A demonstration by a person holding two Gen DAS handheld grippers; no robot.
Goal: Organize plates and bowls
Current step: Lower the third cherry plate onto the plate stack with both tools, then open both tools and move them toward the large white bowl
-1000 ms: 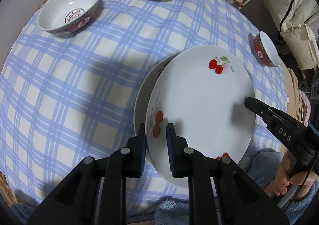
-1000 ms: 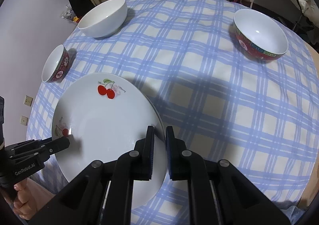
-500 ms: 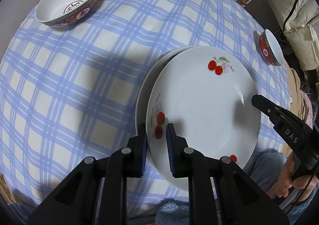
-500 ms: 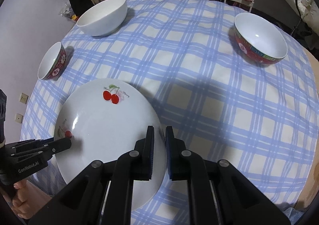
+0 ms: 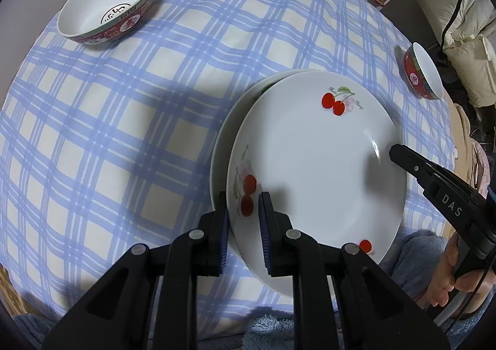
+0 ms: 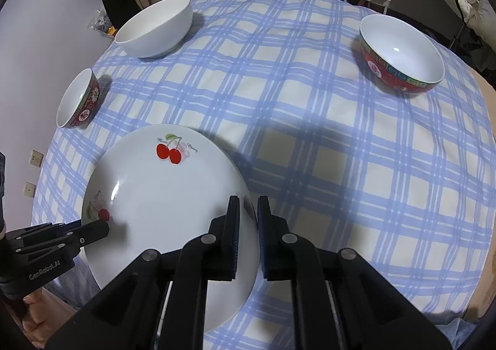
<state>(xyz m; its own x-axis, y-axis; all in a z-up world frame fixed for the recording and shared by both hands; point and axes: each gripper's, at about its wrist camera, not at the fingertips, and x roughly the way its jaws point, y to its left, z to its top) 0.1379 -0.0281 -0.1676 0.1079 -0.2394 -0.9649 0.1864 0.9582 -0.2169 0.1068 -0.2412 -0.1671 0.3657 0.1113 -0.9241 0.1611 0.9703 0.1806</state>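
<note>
Pinching cherry plate (image 5: 316,164) rim: both fingers | labels: "DAS" right gripper (image 5: 395,153), "GenRobot.AI" left gripper (image 6: 96,230)

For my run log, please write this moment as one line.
left claw: shut on cherry plate rim | right claw: shut on opposite rim | second plate: underneath | bowls: untouched

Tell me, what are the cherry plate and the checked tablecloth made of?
The cherry plate looks like glazed ceramic or porcelain: glossy white, with sharp light glints and printed cherries. The tablecloth looks like soft woven fabric: matte, with slight wrinkles.
</note>
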